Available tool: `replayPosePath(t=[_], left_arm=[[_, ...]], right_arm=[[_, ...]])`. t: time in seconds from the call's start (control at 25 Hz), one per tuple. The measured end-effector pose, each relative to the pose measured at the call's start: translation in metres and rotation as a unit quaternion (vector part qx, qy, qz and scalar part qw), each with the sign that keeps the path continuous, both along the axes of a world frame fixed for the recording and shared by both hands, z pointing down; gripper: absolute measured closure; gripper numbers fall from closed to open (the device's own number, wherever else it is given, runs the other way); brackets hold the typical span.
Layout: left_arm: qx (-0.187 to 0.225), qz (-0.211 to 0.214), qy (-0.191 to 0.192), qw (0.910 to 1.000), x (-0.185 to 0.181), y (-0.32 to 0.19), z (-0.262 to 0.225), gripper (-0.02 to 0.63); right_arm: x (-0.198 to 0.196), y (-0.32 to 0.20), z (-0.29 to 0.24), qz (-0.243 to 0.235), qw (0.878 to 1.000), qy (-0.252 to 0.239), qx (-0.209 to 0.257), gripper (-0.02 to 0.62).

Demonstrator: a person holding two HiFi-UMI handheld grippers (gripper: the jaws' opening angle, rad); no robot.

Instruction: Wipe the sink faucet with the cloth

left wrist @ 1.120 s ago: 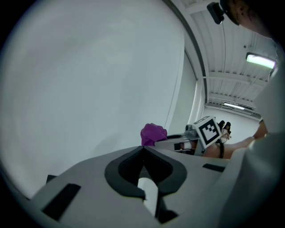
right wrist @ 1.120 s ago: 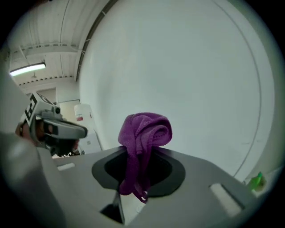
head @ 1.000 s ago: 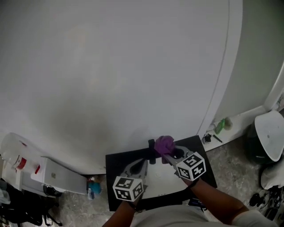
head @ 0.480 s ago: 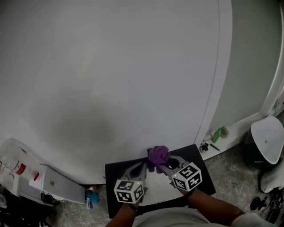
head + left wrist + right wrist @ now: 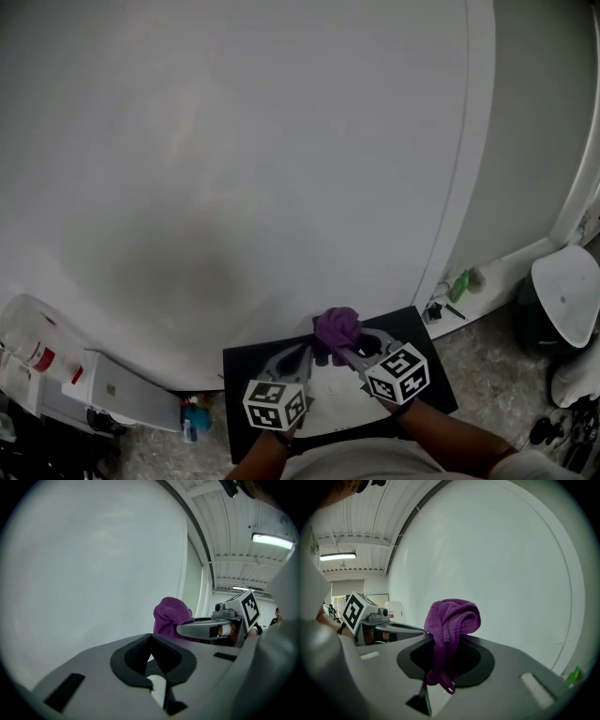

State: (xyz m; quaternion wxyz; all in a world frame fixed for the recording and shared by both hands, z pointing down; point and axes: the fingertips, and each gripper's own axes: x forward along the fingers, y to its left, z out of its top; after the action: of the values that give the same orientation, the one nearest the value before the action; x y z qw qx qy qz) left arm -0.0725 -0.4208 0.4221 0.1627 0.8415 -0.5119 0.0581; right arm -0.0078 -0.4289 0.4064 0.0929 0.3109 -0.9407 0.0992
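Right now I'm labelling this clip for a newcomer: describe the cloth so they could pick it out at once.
Below the big white wall, a black surface sits at the head view's bottom middle. At its far edge the right tool is shut on a bunched cloth, the only purple thing among white, grey and black.

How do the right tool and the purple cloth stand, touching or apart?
Touching. The right gripper view shows the purple cloth pinched between the jaws of the right tool, bunched above them.
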Motion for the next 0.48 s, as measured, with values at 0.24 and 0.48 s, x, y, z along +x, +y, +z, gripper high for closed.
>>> replayPosePath(t=[0.24, 0.48], left_arm=[[0.003, -0.001, 0.002, 1.0, -0.004, -0.0012, -0.0015, 0.598], [0.009, -0.001, -0.011, 0.9999, 0.0018, -0.0035, -0.0038, 0.598]], right_arm=[[-0.004, -0.0015, -0.0013, -0.001, 1.0, 0.001, 0.0, 0.509], [0.001, -0.0035, -0.0021, -0.001, 1.0, 0.001, 0.0, 0.509]])
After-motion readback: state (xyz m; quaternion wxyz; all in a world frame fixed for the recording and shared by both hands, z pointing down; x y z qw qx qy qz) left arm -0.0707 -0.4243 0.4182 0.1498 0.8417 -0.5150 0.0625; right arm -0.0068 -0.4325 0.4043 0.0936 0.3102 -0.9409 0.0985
